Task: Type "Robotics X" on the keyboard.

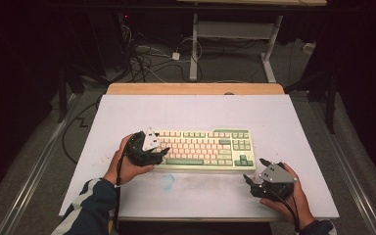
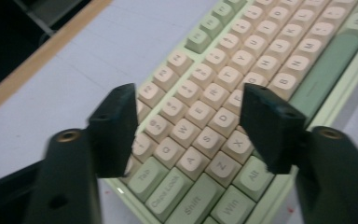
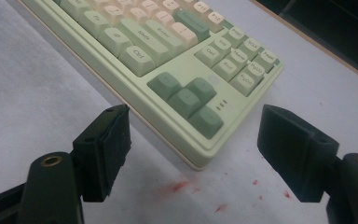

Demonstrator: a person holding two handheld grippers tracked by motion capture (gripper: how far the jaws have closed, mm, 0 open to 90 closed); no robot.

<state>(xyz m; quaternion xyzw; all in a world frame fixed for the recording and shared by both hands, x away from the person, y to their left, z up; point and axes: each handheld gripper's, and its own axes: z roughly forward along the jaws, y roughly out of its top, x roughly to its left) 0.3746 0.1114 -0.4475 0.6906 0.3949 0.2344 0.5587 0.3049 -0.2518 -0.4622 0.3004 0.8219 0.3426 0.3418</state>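
White table (image 1: 127, 107), keyboard (image 1: 200, 147), open claws

The tongs (image 2: 189, 130) stand wide apart above the keyboard (image 2: 242, 93), nothing pressed between the pads. Between them lie the cream keys W, E, S, A, Z and X. Green Tab, Caps Lock and Shift sit nearest. White surface (image 2: 84, 70) lies beside the keyboard.

Black grippers (image 1: 162, 152), grey three-cornered plates, brass screws, trailing cables, dark white-striped sleeve (image 1: 90, 205)
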